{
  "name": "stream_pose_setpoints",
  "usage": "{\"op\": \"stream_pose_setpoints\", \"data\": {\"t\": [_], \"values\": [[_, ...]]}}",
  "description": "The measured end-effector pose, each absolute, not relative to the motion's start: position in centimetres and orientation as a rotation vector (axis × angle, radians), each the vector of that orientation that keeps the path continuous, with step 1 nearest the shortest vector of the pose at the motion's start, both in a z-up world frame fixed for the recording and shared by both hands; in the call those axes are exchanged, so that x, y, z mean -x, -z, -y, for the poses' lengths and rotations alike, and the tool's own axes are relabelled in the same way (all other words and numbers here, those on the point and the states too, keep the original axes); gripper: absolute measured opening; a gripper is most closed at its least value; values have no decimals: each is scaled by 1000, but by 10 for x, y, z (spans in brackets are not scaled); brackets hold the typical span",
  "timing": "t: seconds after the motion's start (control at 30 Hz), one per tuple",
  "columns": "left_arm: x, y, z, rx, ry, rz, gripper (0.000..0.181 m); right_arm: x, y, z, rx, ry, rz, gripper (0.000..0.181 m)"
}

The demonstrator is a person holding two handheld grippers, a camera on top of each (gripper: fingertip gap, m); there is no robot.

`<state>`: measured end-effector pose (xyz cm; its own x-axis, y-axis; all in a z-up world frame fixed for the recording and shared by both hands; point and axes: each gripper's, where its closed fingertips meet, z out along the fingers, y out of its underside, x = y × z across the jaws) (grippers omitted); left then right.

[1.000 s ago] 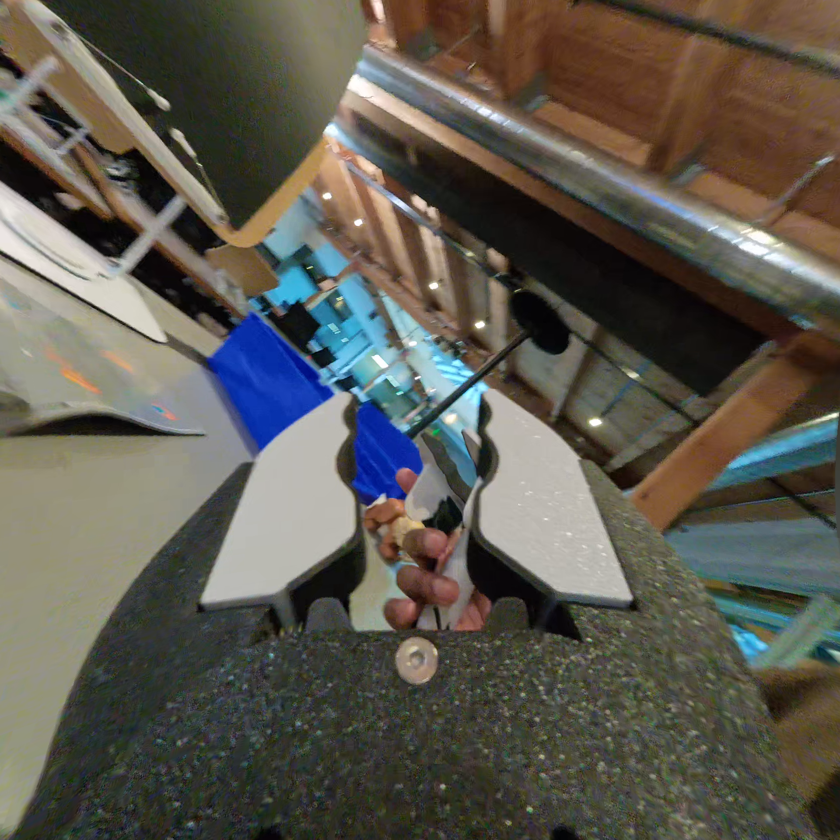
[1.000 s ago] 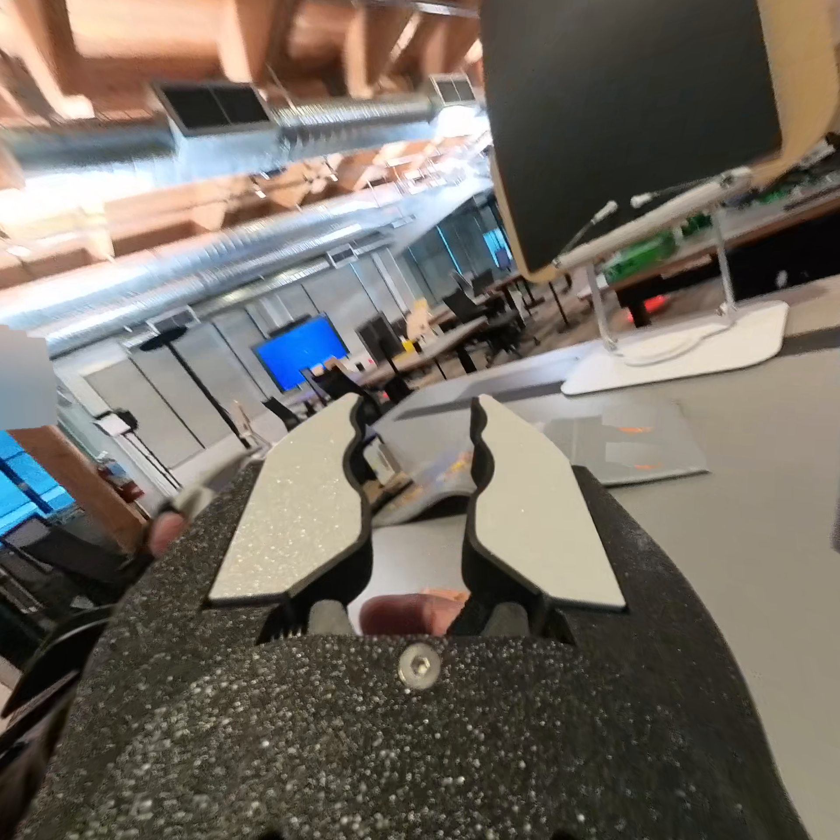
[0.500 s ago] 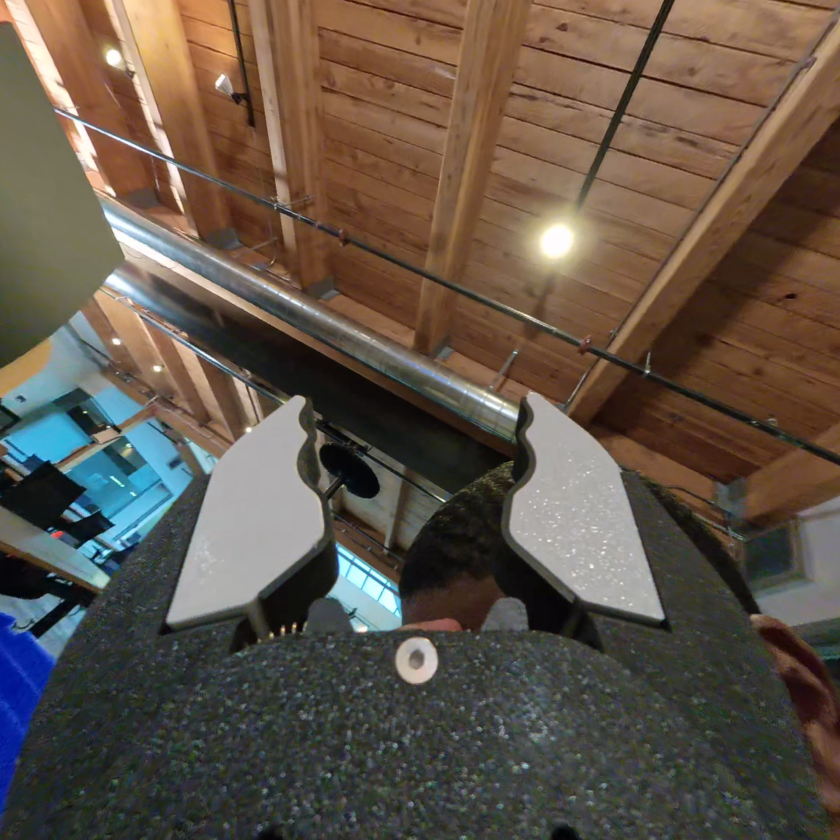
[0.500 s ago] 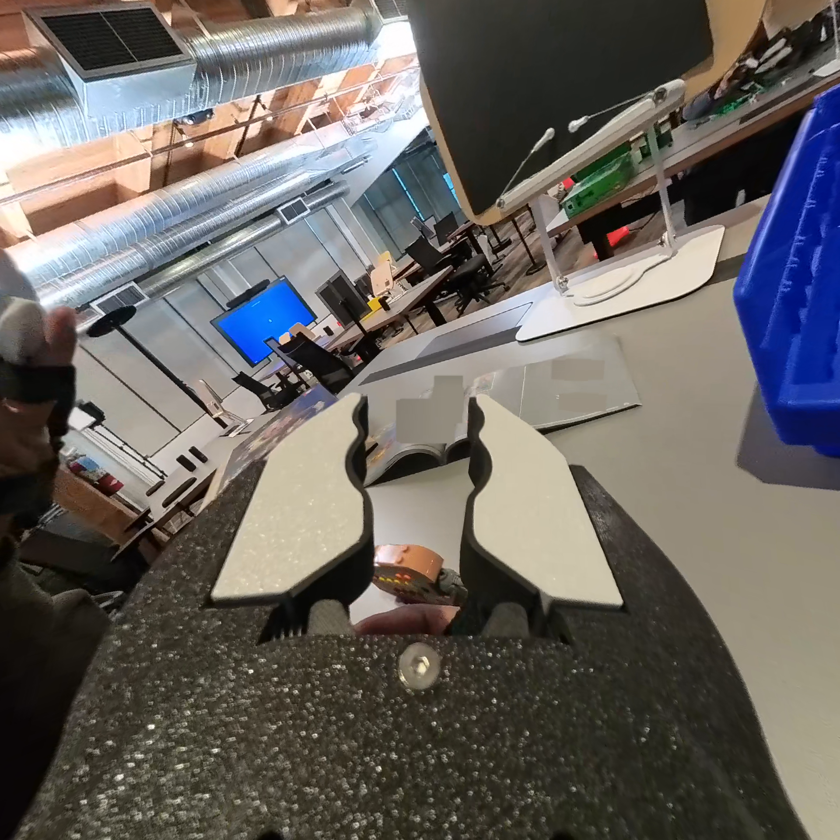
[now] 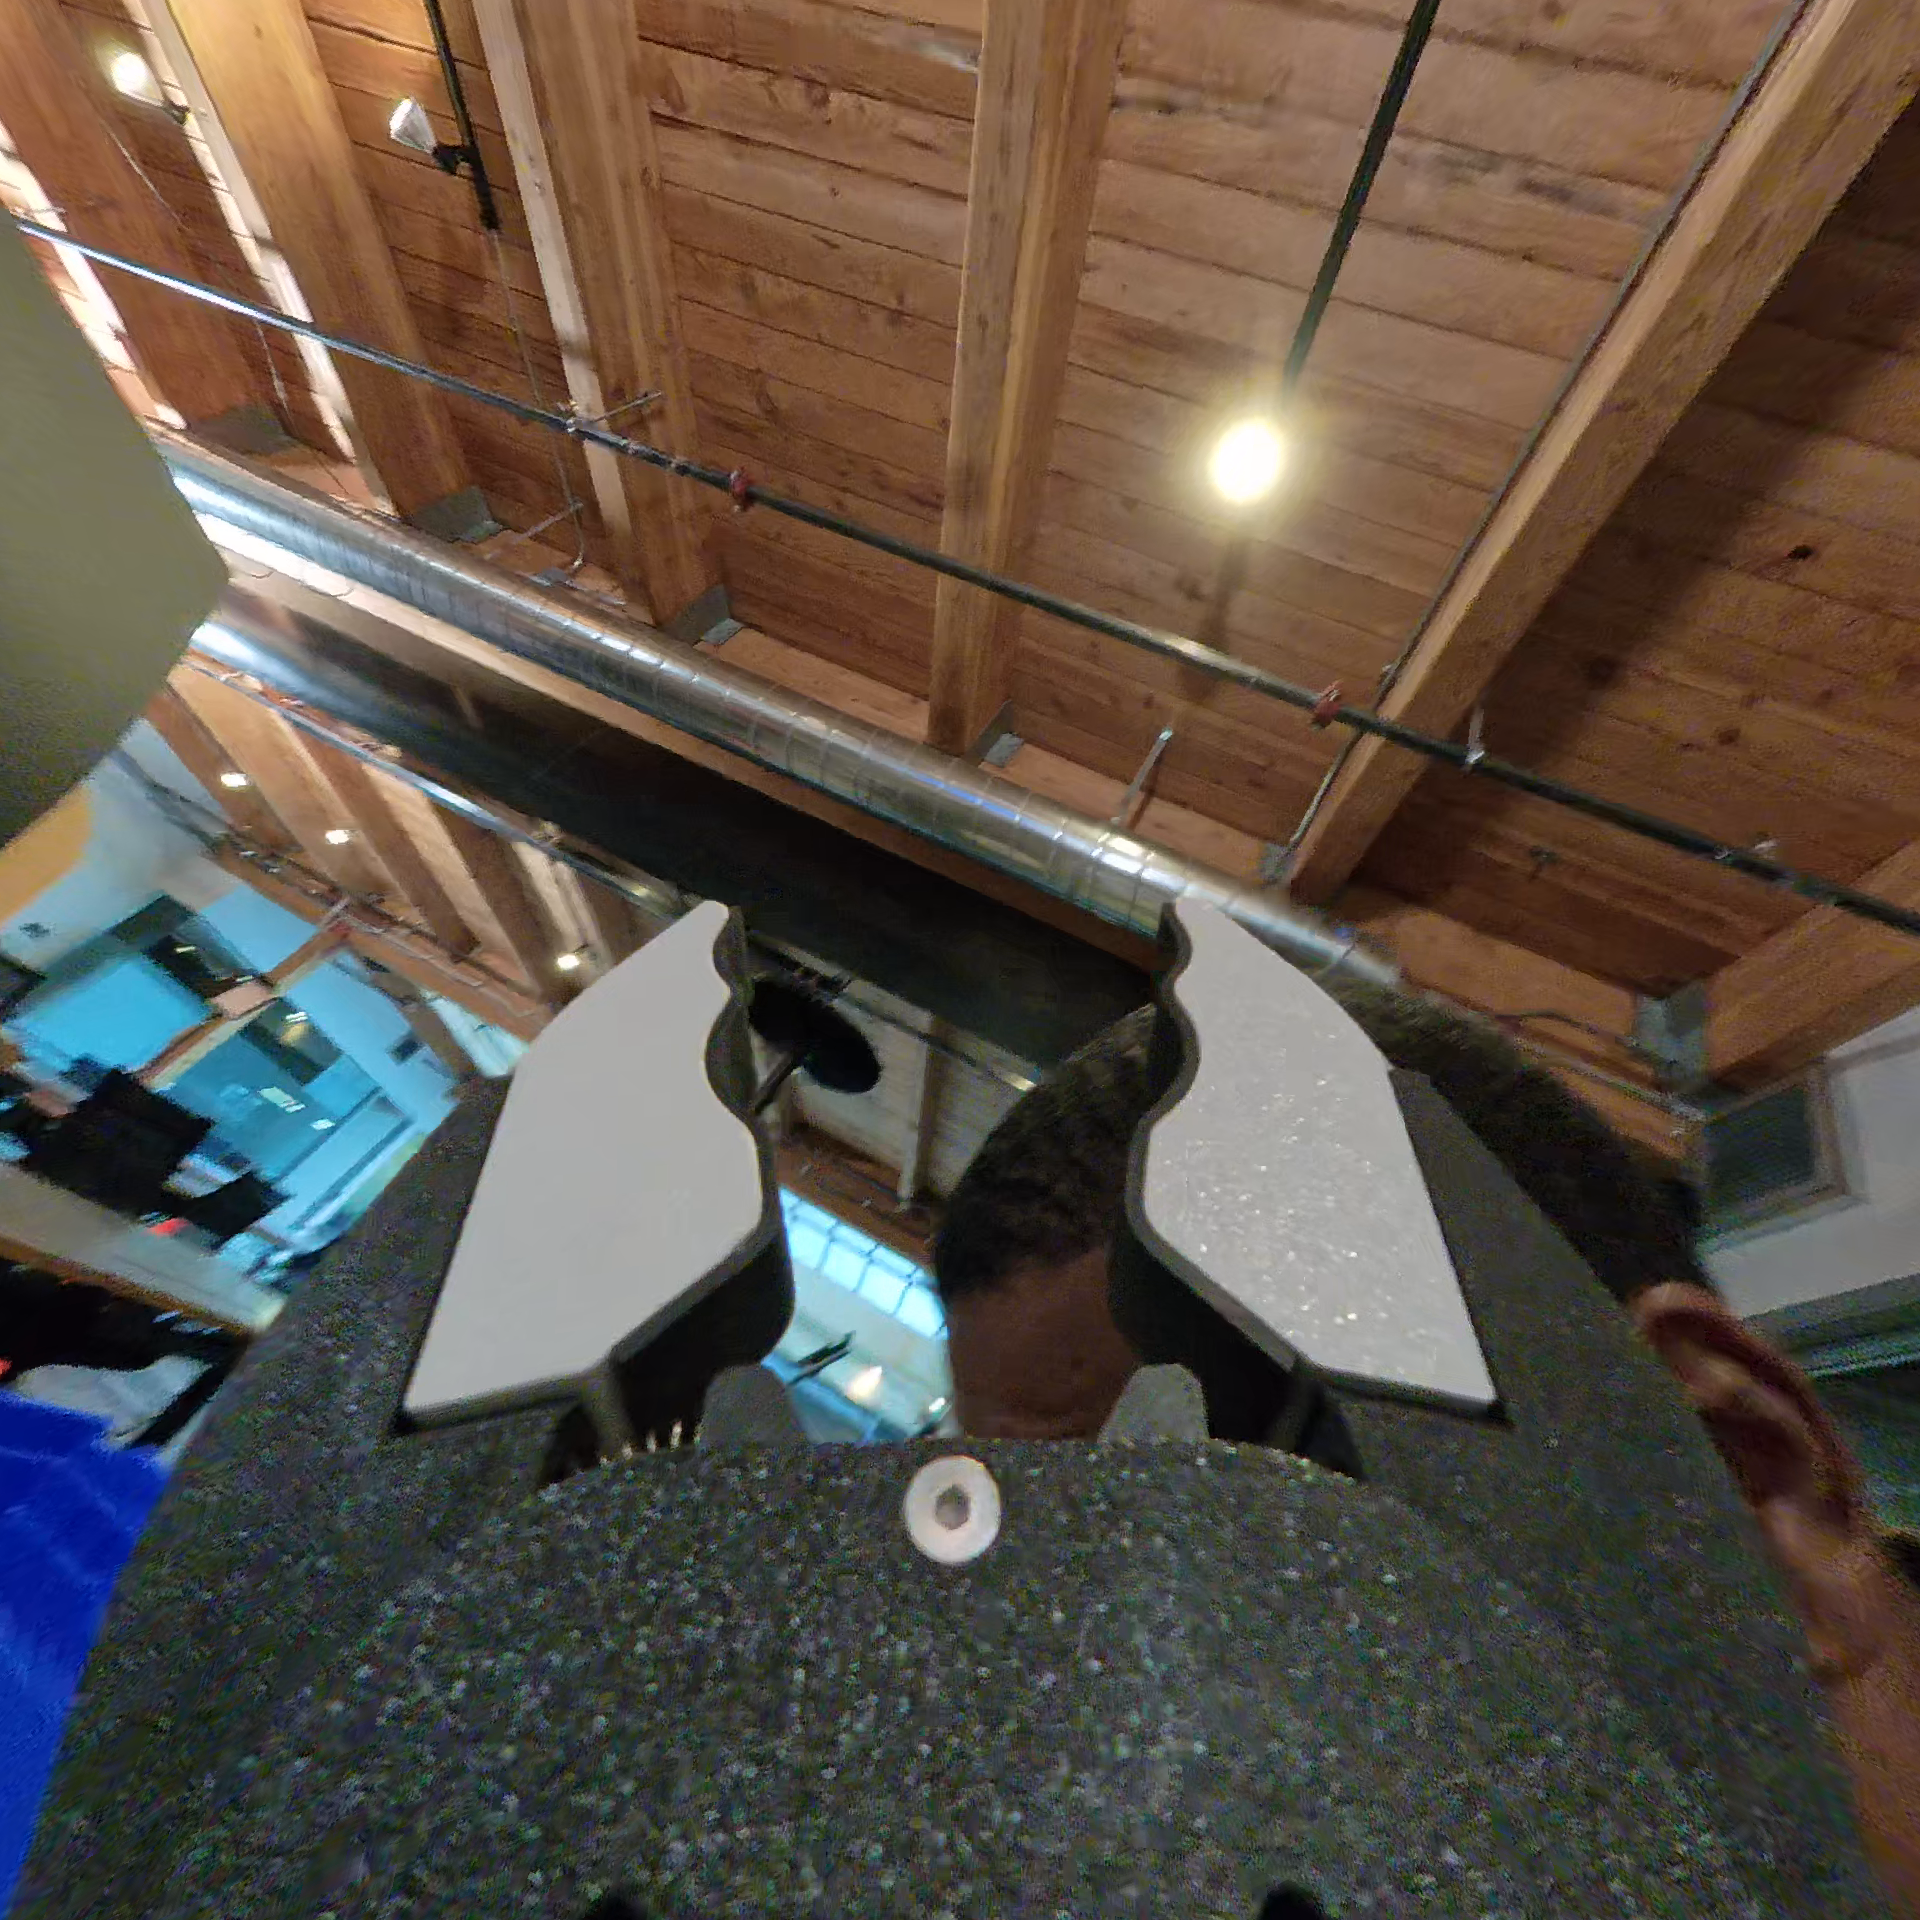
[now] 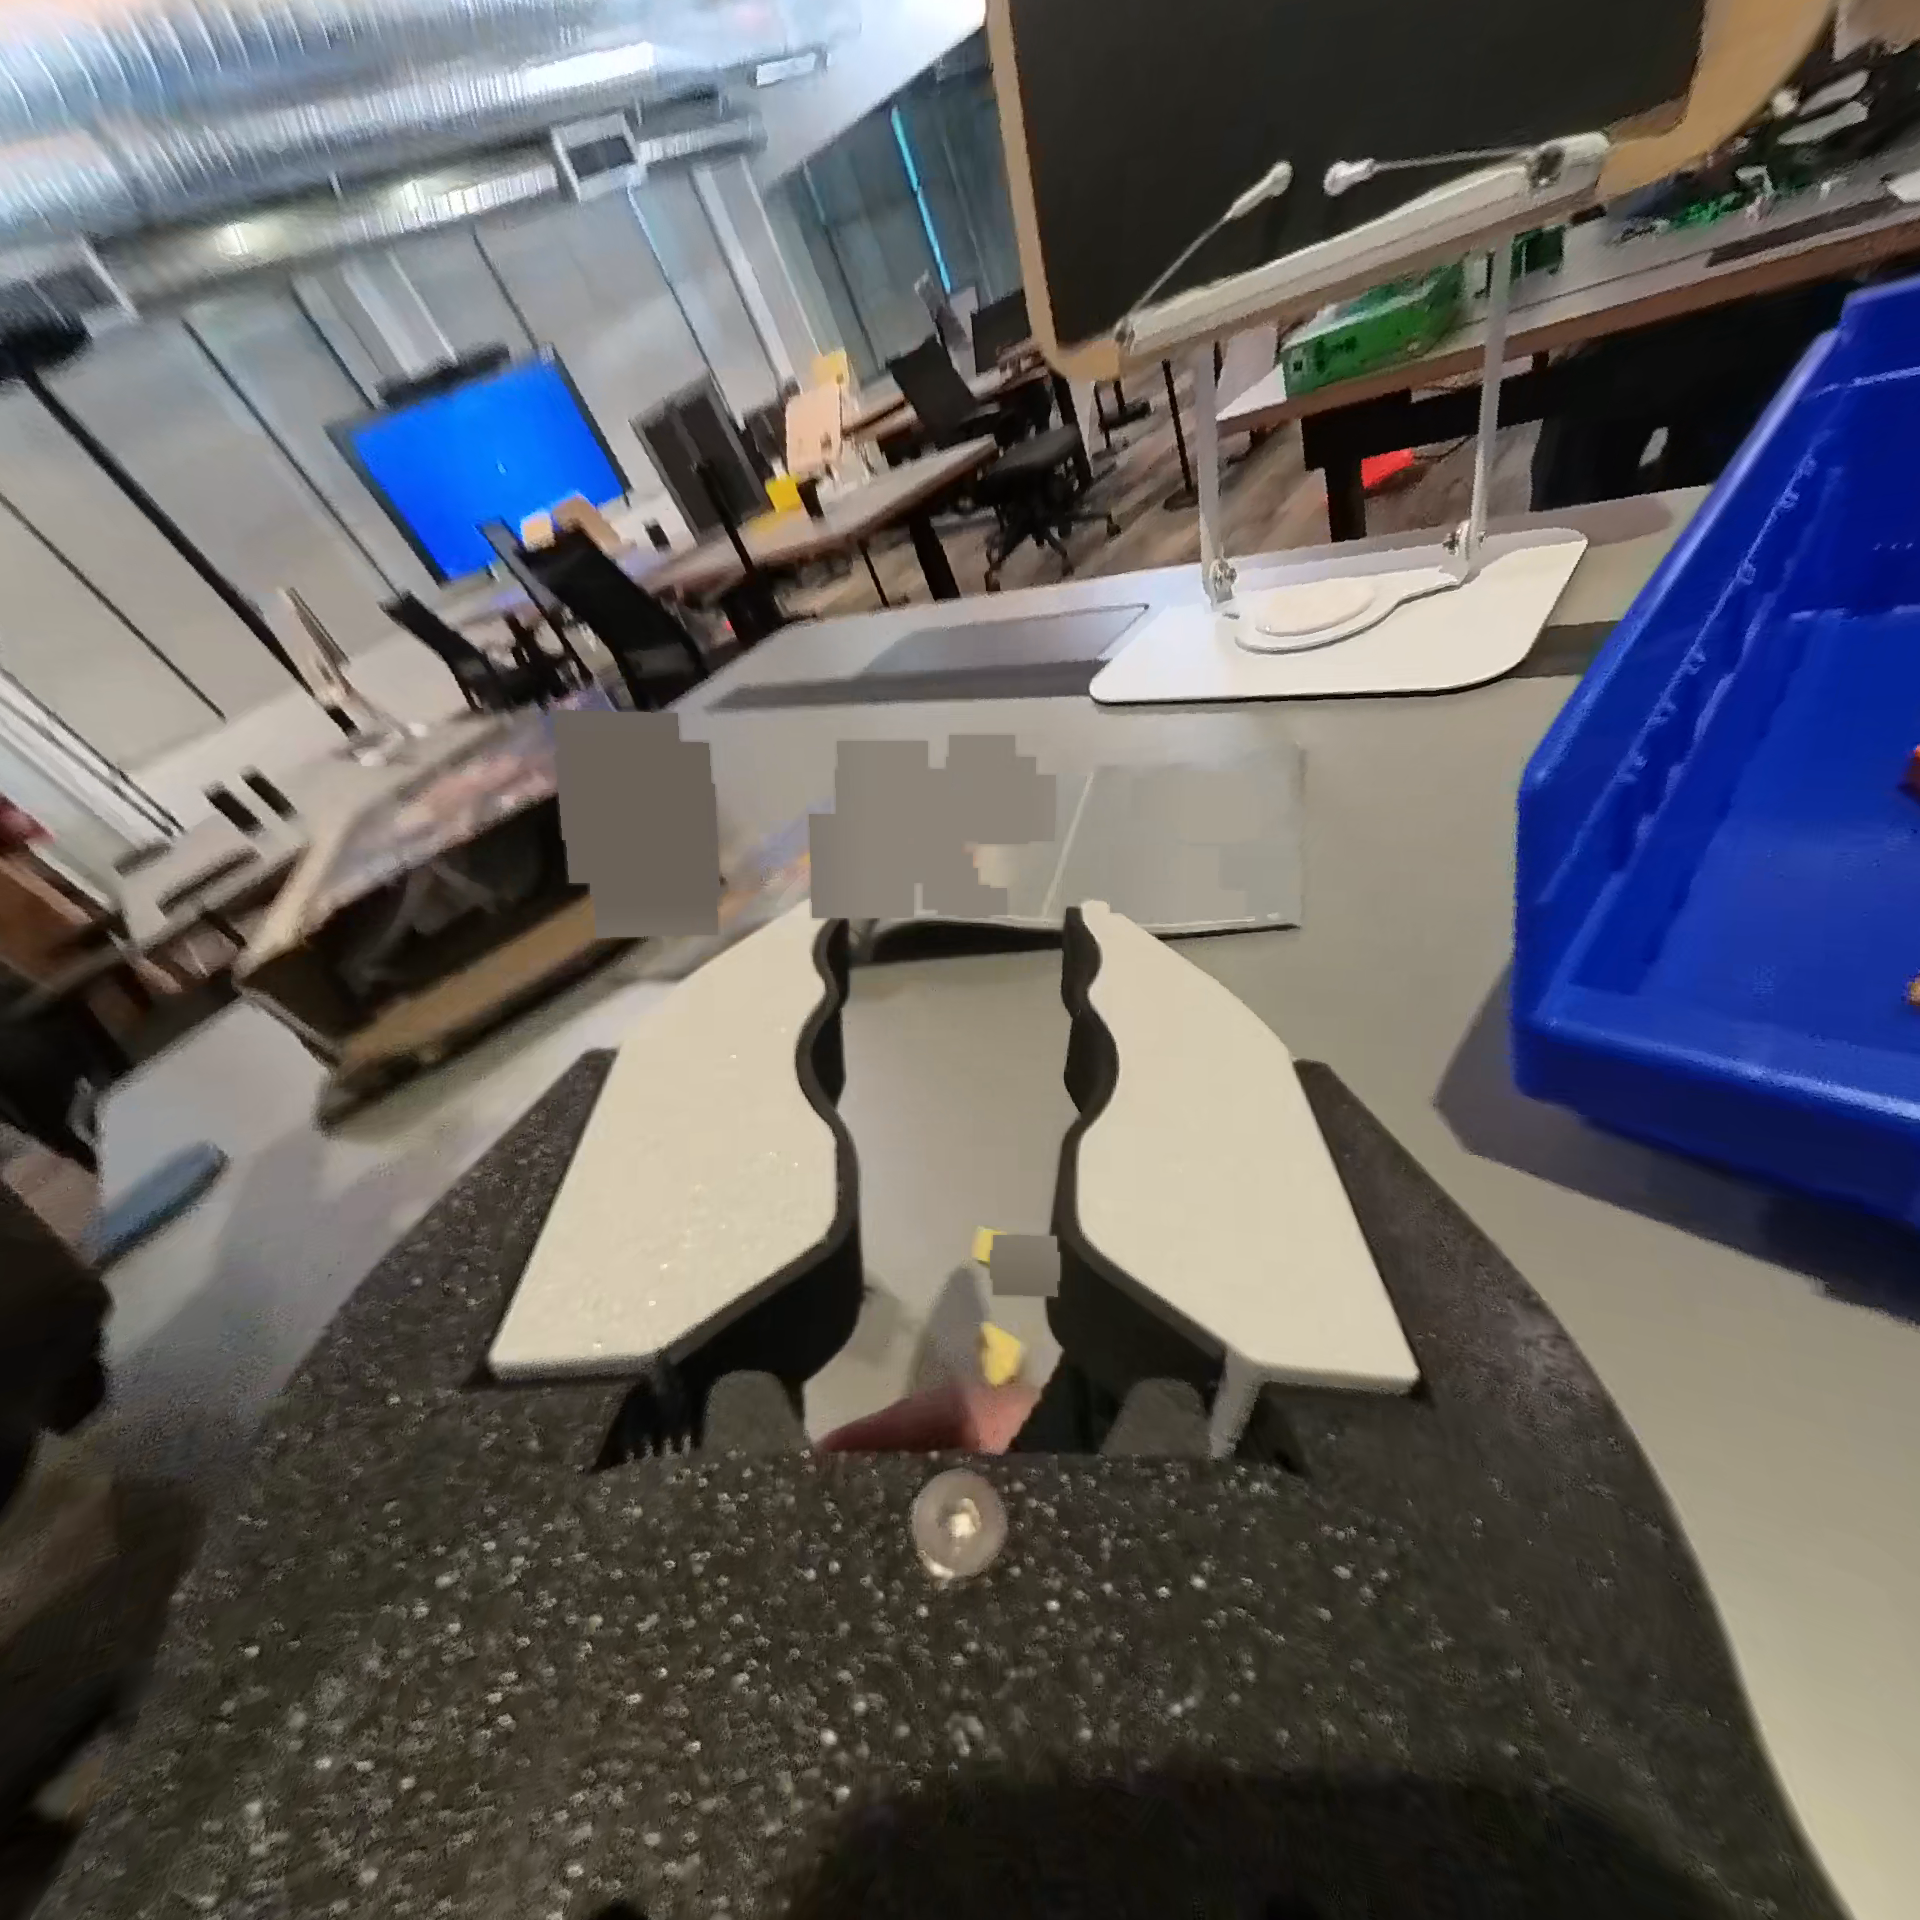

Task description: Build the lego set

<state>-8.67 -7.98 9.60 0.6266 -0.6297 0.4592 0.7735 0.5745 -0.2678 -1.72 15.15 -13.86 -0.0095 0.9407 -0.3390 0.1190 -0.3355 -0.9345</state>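
Lego piece (image 6: 1000,1351) only beneath right tongs (image 6: 956,935)

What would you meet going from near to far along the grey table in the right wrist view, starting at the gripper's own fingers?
Right gripper, open → small yellow pieces low between its fingers → open booklet lying flat → white lamp base → office desks and chairs → blue screen.

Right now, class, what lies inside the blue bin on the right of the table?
The blue bin shows a mostly bare blue floor, with two tiny pieces at the picture's edge, one red, one orange-brown. The rest runs out of frame, so any other contents cannot be seen.
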Motion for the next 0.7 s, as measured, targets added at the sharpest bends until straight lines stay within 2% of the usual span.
{"op": "stream_pose_setpoints", "data": {"t": [0.37,0.7], "values": [[120,51,-17,1126,666,314,71,18,222,-155,1459,-994,1836,22],[111,126,-29,1431,531,186,69,6,230,-130,1346,-929,2061,9]]}}
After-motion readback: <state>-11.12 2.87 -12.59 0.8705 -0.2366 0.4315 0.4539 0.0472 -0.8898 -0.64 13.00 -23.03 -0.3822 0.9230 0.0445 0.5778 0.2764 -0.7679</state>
